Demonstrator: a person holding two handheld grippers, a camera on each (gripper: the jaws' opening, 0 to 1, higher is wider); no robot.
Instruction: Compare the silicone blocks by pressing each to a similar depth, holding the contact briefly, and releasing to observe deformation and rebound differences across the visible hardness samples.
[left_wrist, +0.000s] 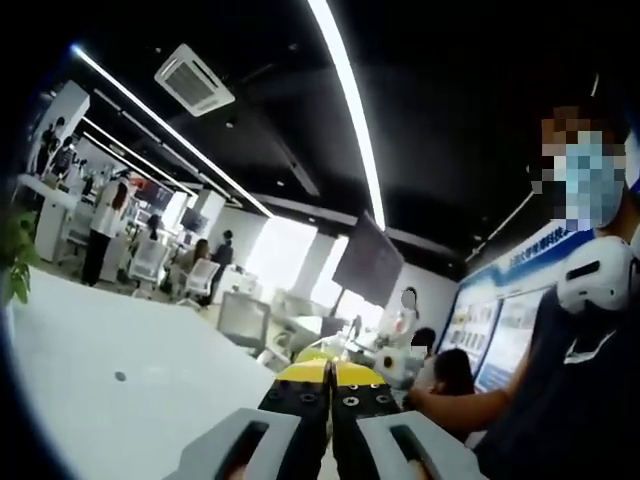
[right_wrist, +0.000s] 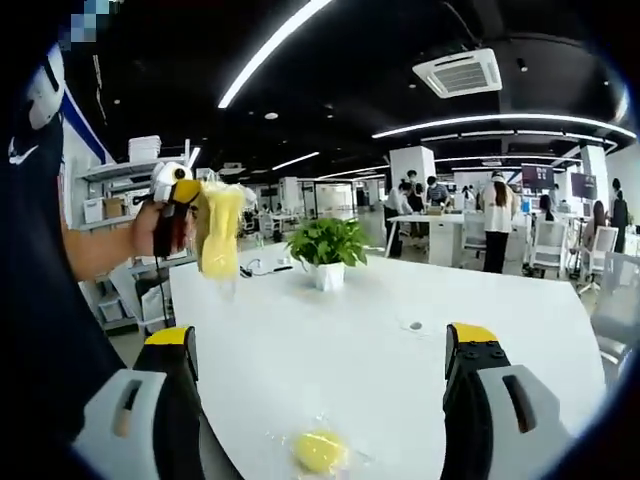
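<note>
So the right tongs (right_wrist: 320, 375) are spread wide open over the white counter (right_wrist: 400, 370), and a soft yellow silicone lump in clear wrap (right_wrist: 320, 452) lies on the counter right between the jaws, down near their base. The left tongs (right_wrist: 185, 215) are up in the air, well behind and left of that lump, pinched on a second pale yellow silicone piece (right_wrist: 220, 232) hanging long-axis down. Right is clearly nearer to the lump. No containers around, just a potted green plant (right_wrist: 327, 250) further back.
</note>
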